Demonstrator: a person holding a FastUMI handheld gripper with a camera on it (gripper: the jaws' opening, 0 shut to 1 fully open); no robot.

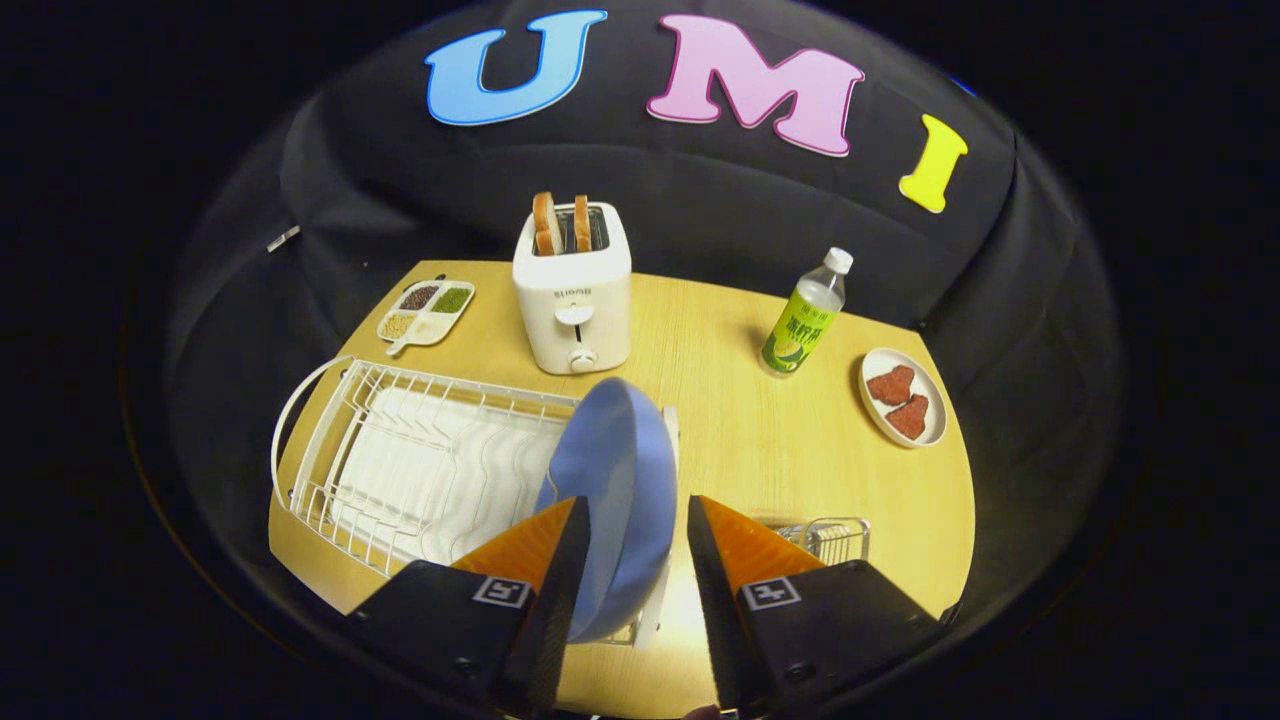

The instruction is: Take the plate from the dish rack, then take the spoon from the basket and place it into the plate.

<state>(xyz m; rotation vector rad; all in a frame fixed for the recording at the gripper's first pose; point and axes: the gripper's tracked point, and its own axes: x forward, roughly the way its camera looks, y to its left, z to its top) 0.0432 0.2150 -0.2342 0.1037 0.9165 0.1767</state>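
A blue plate [612, 450] stands on edge in the right end of the white wire dish rack [340, 440]. My gripper [637, 505] is open, its fingers straddling the plate's lower part. The left finger lies against the plate's face, and a thin gap of table shows between the plate's rim and the right finger. A small wire basket [828, 538] sits just beyond the right finger, partly hidden by it; what lies in it cannot be made out.
On the wooden table [740, 440] beyond the rack stand a white toaster [573, 300] with bread, a divided tray of seeds [425, 312], a green-labelled bottle [803, 318] and a small plate of red pieces [904, 398] at the right.
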